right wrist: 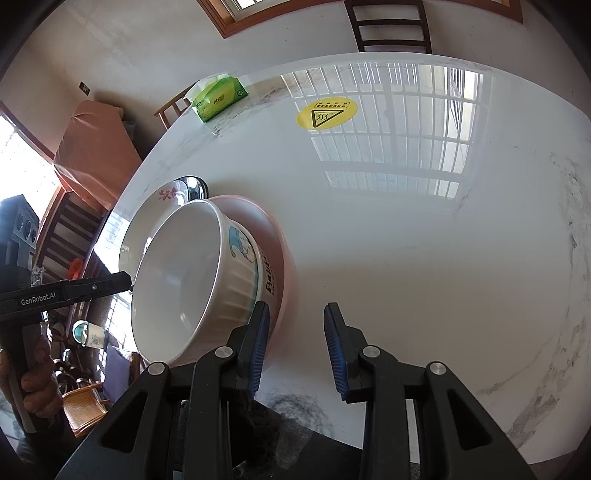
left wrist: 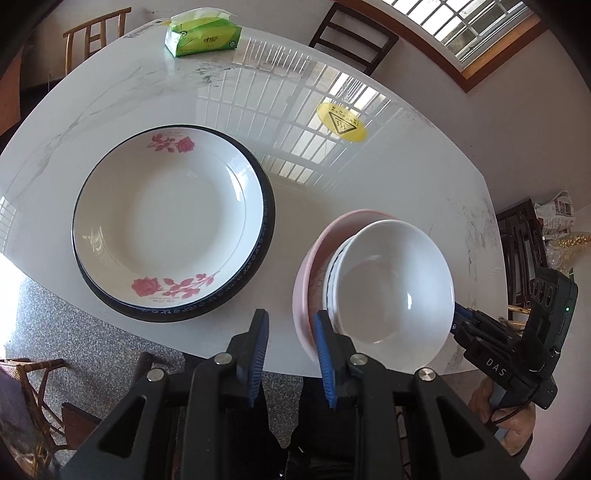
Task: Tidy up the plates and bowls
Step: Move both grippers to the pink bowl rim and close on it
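On white table [left wrist: 369, 177]: rose plate [left wrist: 166, 218] on dark plate [left wrist: 267, 221]; white bowl [left wrist: 395, 284] in pink bowl [left wrist: 306, 284]. Left gripper [left wrist: 291, 328] and right gripper [right wrist: 295, 325] both wide, holding nothing.

Bare bench [right wrist: 424, 240] right of the stacked bowls [right wrist: 207, 273], narrow gap between bowls and rose plate [left wrist: 166, 221], tissue pack [left wrist: 203, 35] at far edge

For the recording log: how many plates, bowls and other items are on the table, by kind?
Plates: 2, rose plate on dark-rimmed plate.
Bowls: 3, white bowl, a blue-lined one beneath, pink bowl.
Tissue pack: 1.
Yellow sticker: 1.
Total: 7.
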### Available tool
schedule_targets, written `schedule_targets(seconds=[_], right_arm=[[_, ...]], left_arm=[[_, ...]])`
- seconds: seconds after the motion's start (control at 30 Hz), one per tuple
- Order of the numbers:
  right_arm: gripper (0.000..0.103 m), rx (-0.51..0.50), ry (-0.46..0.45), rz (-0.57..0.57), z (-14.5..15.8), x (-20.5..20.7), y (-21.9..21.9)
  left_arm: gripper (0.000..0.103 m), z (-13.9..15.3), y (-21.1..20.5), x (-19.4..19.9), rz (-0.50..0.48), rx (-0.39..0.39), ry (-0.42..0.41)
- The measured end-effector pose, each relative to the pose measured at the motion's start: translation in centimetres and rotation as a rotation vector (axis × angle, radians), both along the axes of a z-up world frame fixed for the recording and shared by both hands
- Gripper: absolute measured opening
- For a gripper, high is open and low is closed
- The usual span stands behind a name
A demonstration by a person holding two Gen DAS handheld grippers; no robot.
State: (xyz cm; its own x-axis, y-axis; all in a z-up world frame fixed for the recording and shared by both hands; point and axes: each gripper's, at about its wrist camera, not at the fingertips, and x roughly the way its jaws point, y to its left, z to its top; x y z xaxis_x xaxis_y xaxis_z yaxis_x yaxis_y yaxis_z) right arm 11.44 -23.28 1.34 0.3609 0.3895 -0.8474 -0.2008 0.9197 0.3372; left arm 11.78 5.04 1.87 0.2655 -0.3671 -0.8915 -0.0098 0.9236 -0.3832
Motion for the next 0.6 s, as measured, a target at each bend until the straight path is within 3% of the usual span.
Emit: schedule_targets(seconds=[0.07,0.33,0.53,0.6], right_arm=[[0.030,-0.006,-0.001,0.001,0.0,0.0,0.1],[0.032,-0.017,0.026,0.009,-0.1,0.7,0.2],[0.034,-0.072,0.064,0.039,-0.1,1.5,0.8],[0.037,-0.081,0.100,0.056,-0.5,2.0,1.0]], left_arm=[[0.025,-0.6,-0.6,0.2,-0.003,0.039,0.010],[0.029,-1.8,-1.3,1.0,0.037,0.071,0.070],[0.042,-1.8,-4.8,0.4,-0.067,0.327,0.021],[0.042,-1.7,-5.5,0.1,-0.070,0.370,-0.013]])
